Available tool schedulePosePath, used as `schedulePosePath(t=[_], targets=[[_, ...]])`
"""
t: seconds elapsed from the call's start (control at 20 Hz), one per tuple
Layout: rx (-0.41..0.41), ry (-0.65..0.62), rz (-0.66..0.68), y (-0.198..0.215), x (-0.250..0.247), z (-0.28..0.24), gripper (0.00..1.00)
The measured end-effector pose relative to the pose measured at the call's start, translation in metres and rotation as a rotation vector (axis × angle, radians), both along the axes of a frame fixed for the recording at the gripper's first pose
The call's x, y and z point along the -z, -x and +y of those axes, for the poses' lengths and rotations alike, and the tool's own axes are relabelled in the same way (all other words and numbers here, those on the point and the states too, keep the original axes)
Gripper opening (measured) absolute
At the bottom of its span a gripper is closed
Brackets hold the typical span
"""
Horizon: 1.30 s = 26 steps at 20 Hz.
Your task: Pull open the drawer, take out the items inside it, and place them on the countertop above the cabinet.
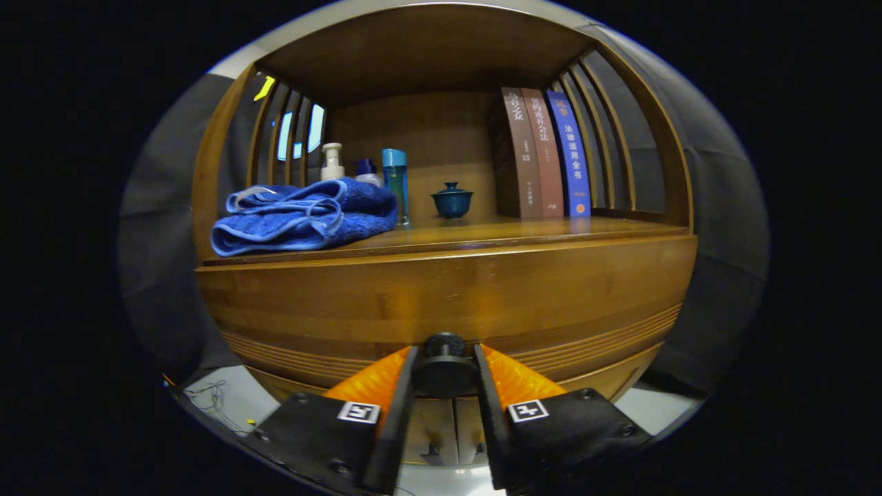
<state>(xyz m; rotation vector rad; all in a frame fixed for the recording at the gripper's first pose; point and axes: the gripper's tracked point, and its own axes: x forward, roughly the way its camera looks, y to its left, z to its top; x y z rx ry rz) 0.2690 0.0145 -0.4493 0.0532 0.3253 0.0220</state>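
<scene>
Gripping the drawer's round dark knob (444, 362), the gripper (444, 377) has its two fingers clenched on it, one pressed against each side, in the gripper view. The knob sits low on the wooden drawer front (448, 296), which looks flush with the cabinet, so the drawer seems not yet pulled out and whatever lies inside is hidden. Directly above the drawer front runs the desk (510, 231), the cabinet's top surface where the contents are meant to go. It already carries a folded blue towel (303, 217) on one side, a pump bottle (332, 162) and a tall blue bottle (395, 182) behind it, a small lidded blue cup (452, 200) near the middle, and three upright books (544, 155) against the slatted side.

By my reading, this is the opening step: the hold on the knob is made and the pull is what comes next. That calls for drawing straight back, keeping the squeeze firm so the knob does not slip free. The bare stretch of desk in front of the cup and the books looks the likeliest landing spot.
</scene>
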Motion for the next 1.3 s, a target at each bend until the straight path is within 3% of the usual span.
schedulePosePath(t=[0.15, 0.3, 1.0, 1.3], targets=[[-0.018, 0.055, -0.007, 0.005, 0.001, -0.001, 0.37], [-0.015, 0.059, 0.0, 0.01, 0.0, -0.003, 0.37], [-0.018, 0.021, -0.018, 0.127, -0.023, -0.013, 0.36], [-0.034, 0.037, -0.033, 0.151, -0.023, -0.014, 0.36]])
